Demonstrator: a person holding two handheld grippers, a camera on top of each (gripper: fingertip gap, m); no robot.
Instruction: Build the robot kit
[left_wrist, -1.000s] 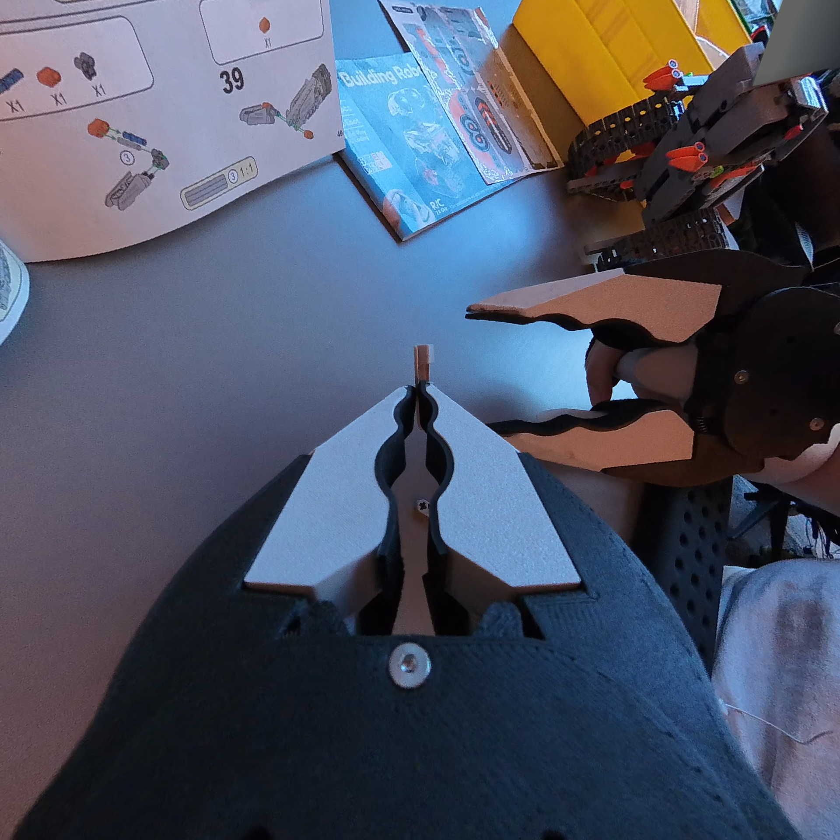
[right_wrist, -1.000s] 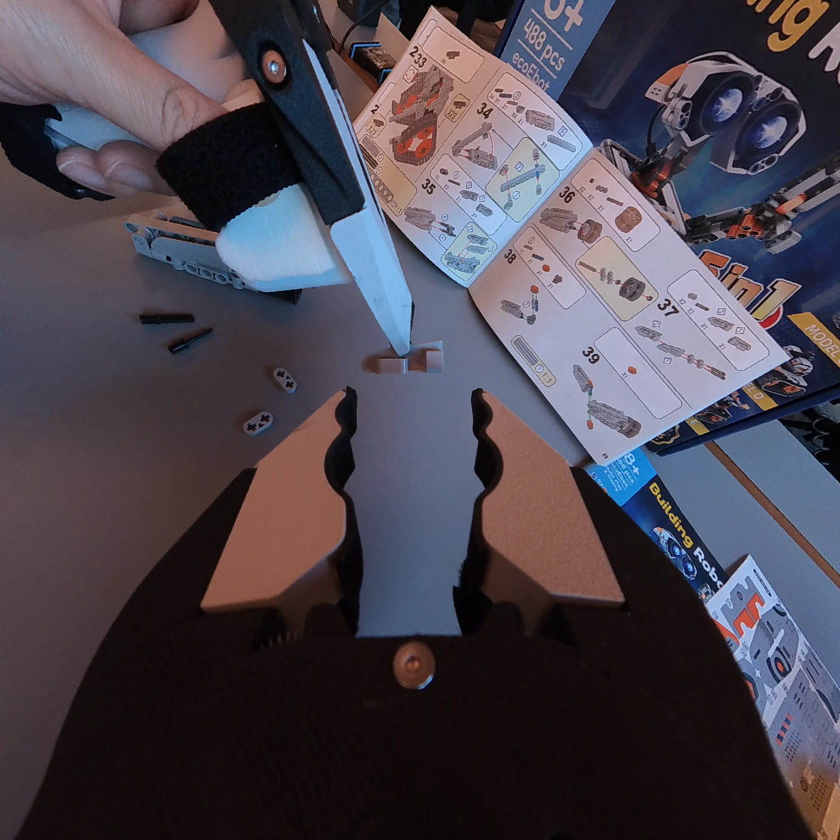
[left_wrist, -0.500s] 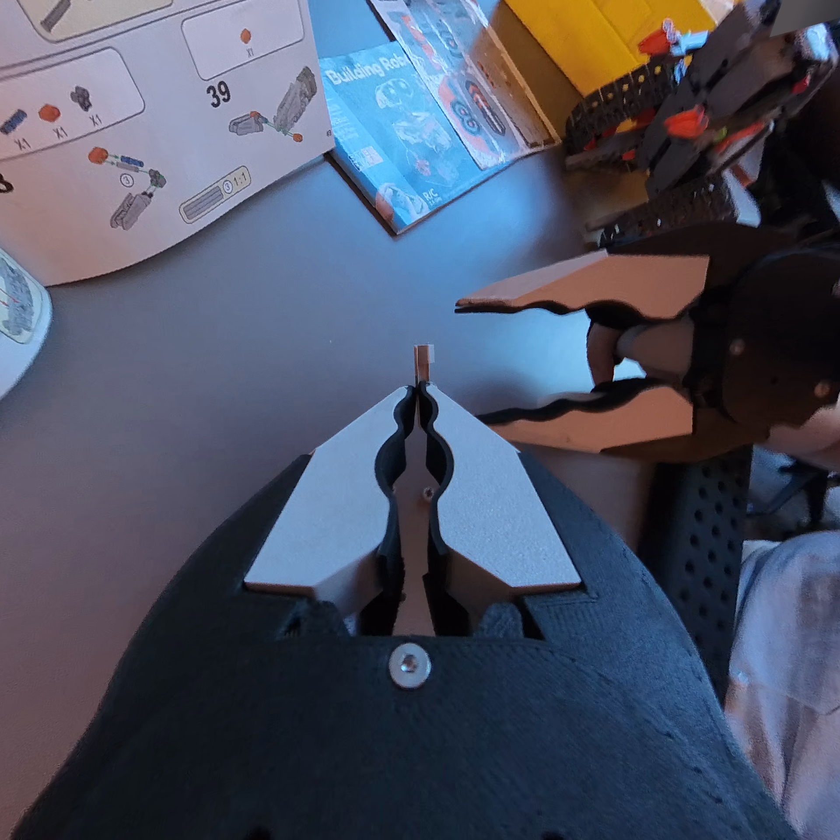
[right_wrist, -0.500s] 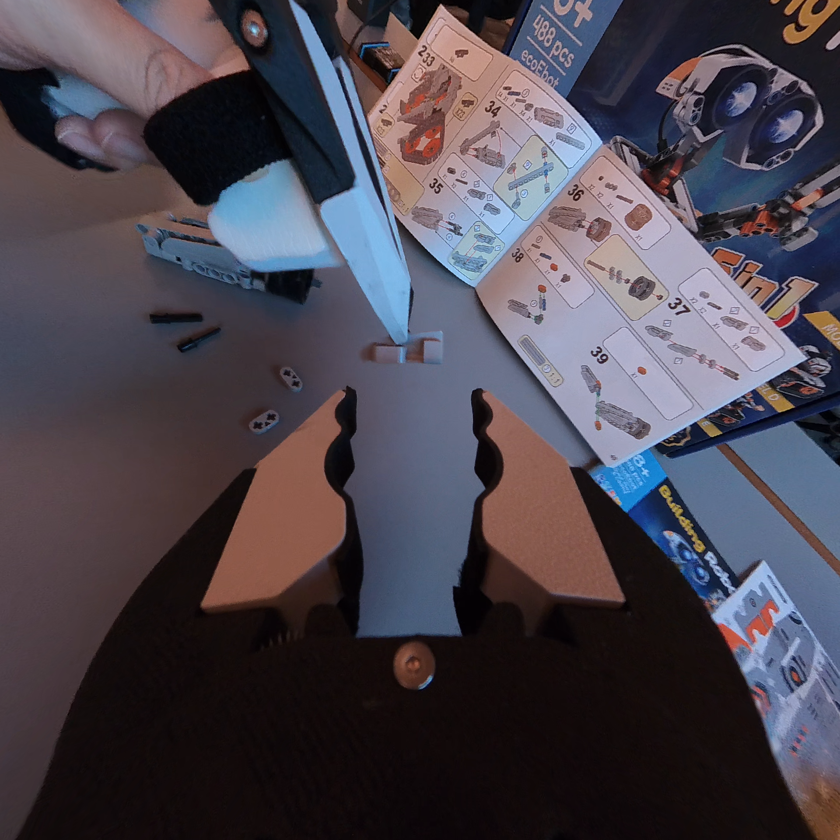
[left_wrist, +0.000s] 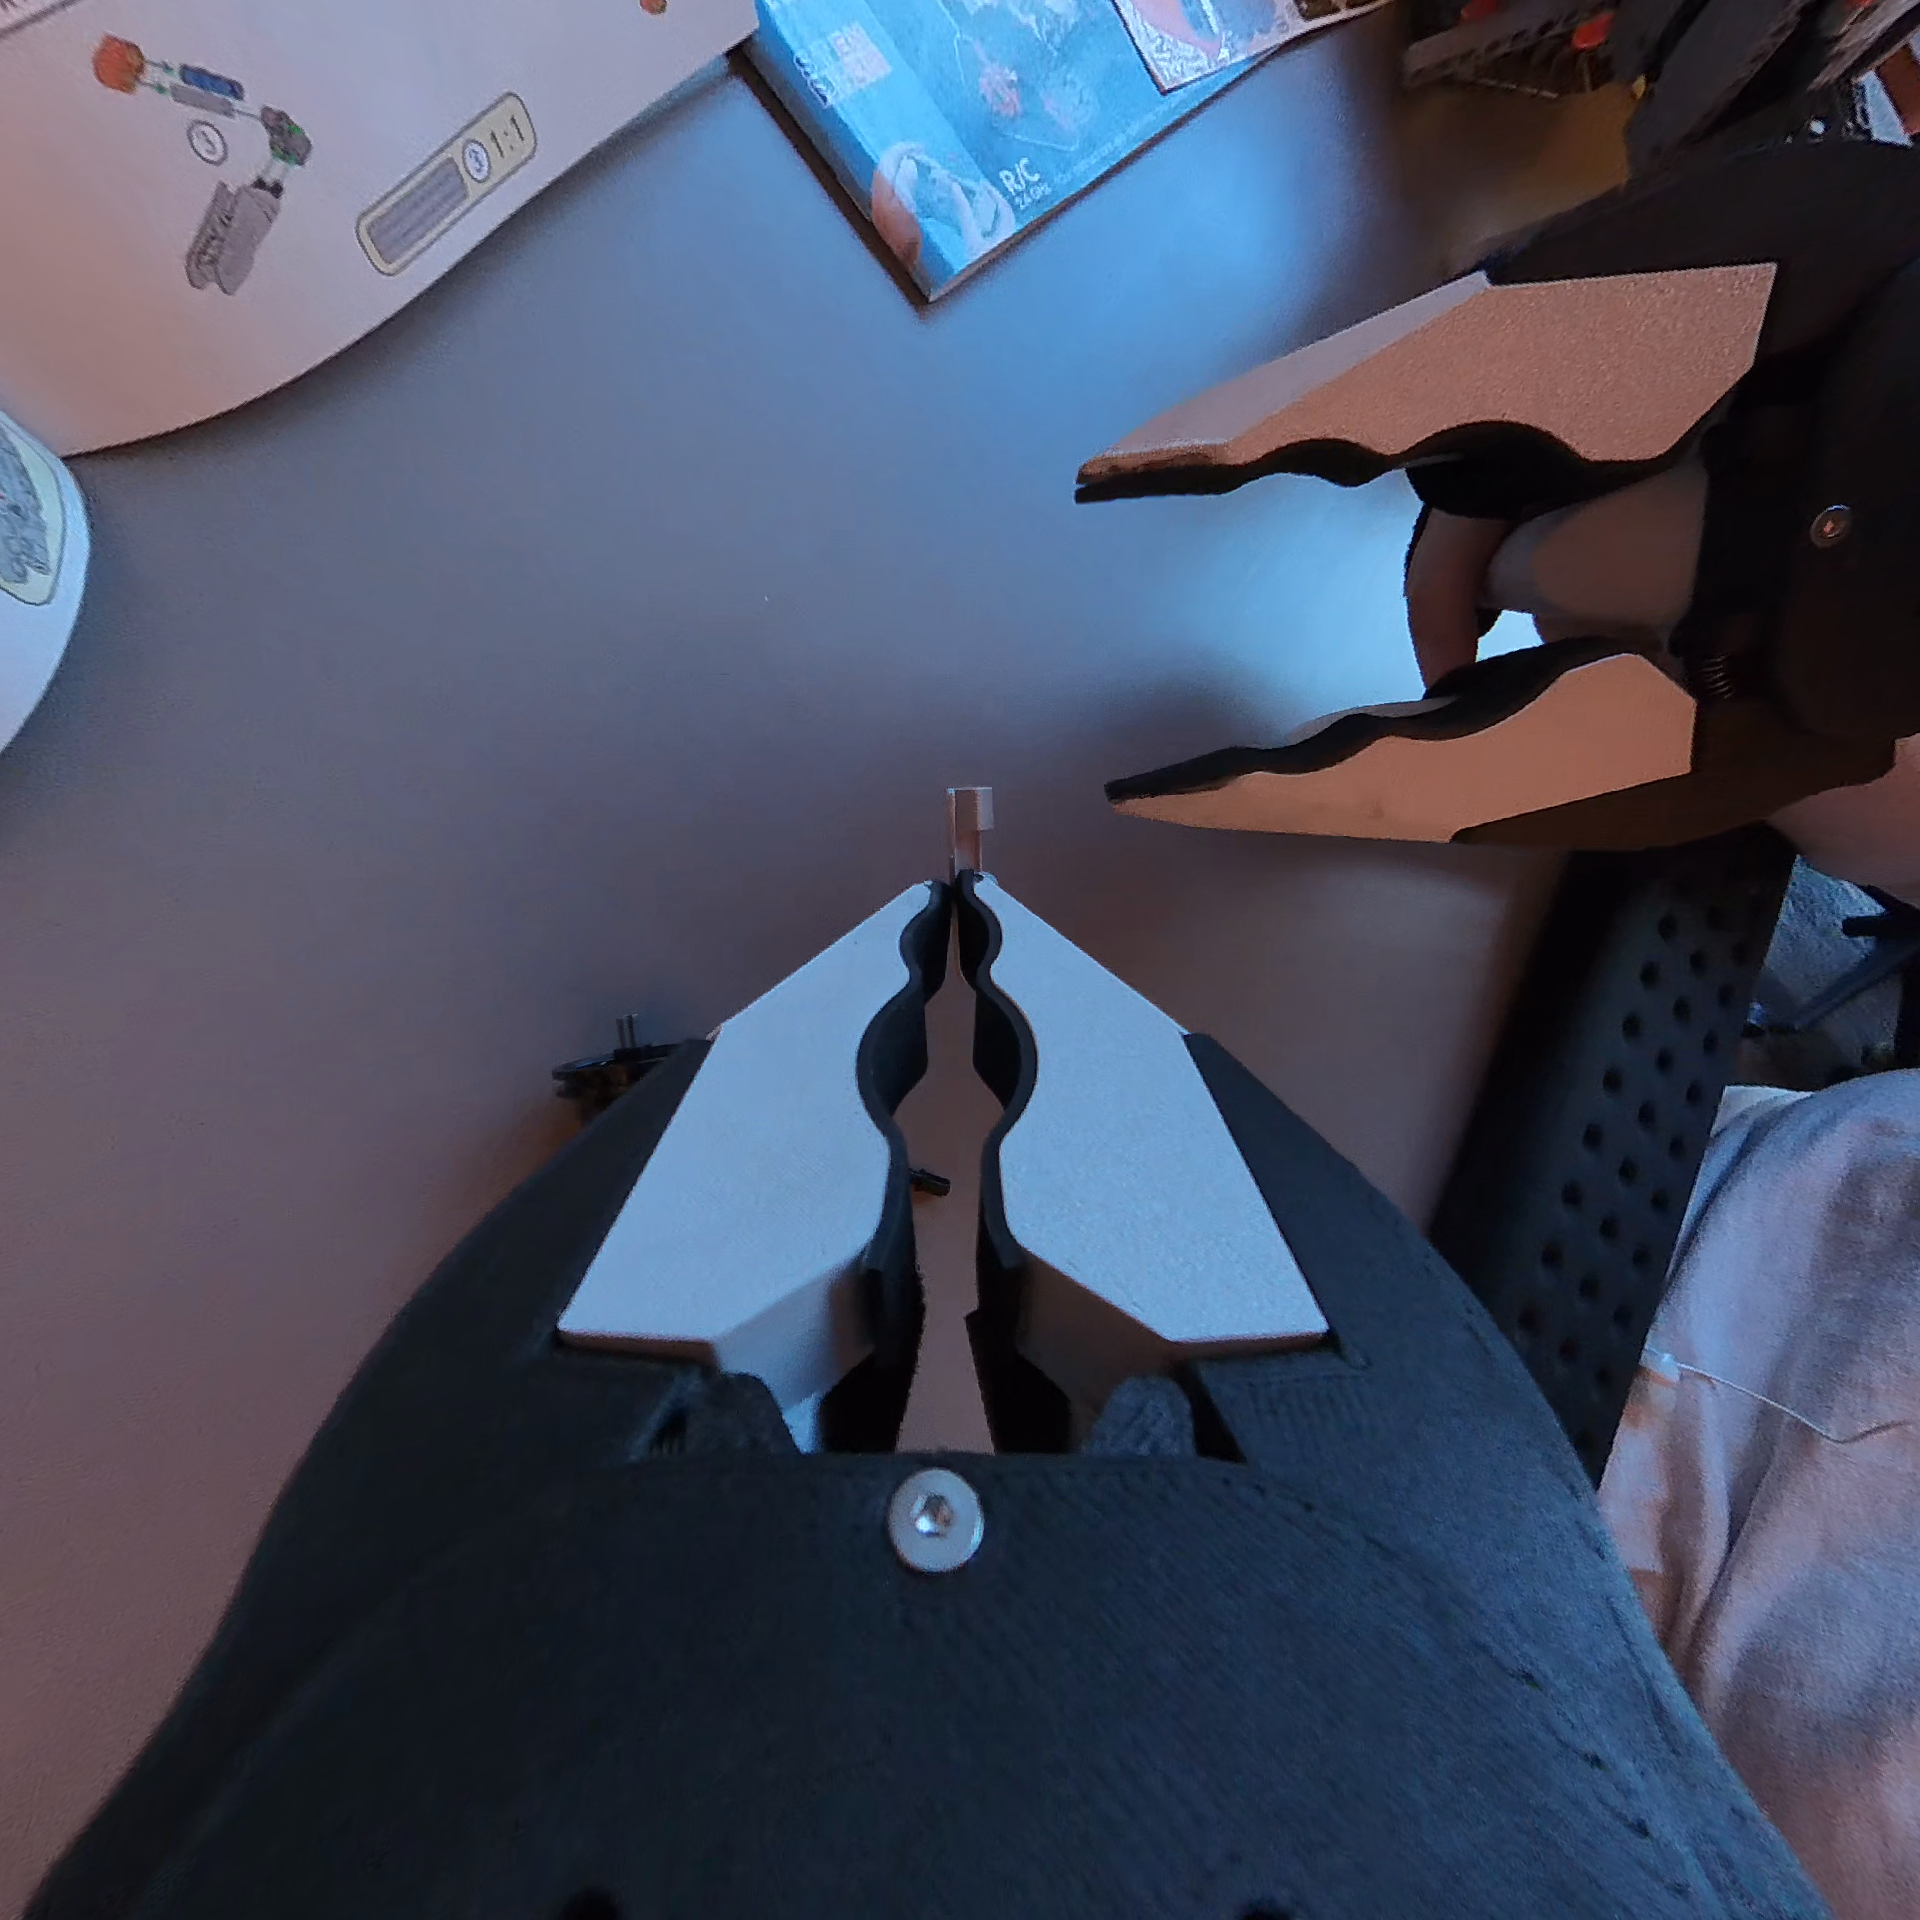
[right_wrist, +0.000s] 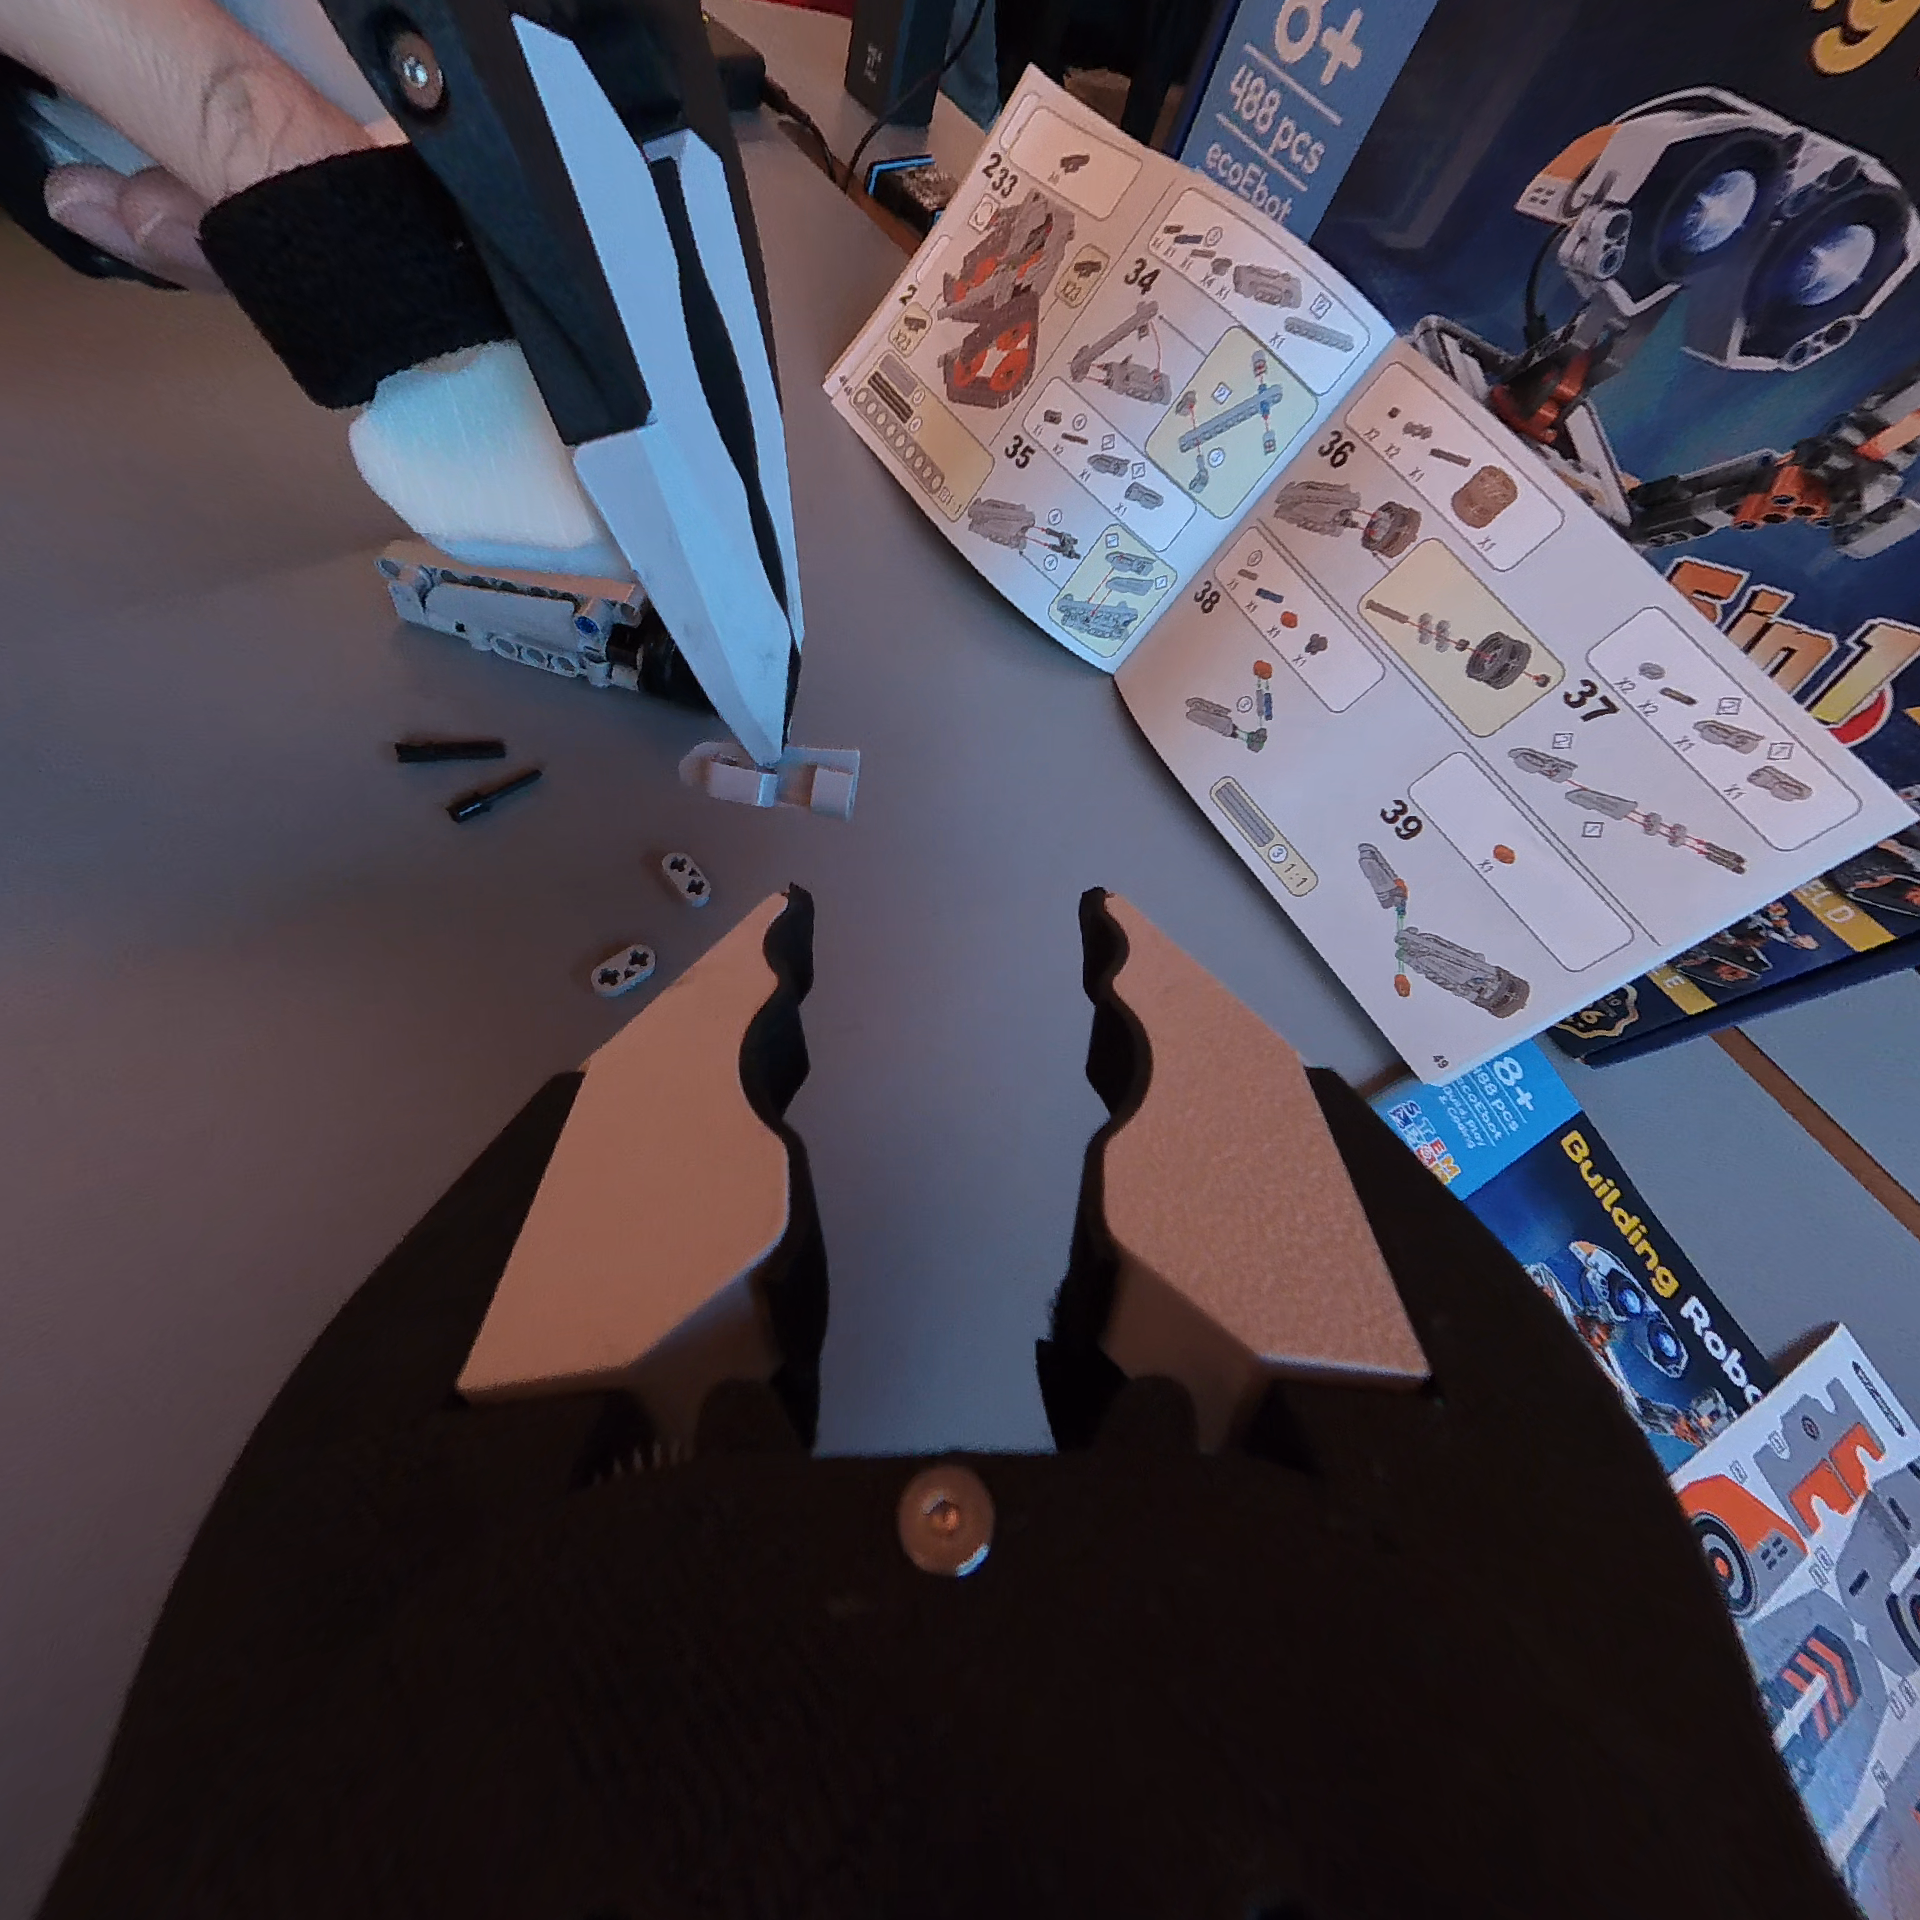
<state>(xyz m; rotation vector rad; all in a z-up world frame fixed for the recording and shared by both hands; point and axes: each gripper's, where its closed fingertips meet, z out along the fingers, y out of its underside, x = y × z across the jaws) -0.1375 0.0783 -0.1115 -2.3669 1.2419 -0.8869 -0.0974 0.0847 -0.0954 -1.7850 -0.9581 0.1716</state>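
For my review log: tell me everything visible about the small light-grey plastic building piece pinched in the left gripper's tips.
The small light-grey plastic building piece is a short, matte connector with rounded lug-like ends and a narrower middle. The shut left gripper clamps that middle from above, so both ends stick out sideways. It lies roughly level, at or just above the grey tabletop; contact is unclear. In the left wrist view only a stub shows past the fingertips. The open right gripper is near, not touching.

The left claw (left_wrist: 954, 883) has been brought lower toward the worktop (left_wrist: 623, 644), small grey piece (left_wrist: 968, 837) lifted along with it, and the right claw (right_wrist: 945, 904) has been moved in closer.
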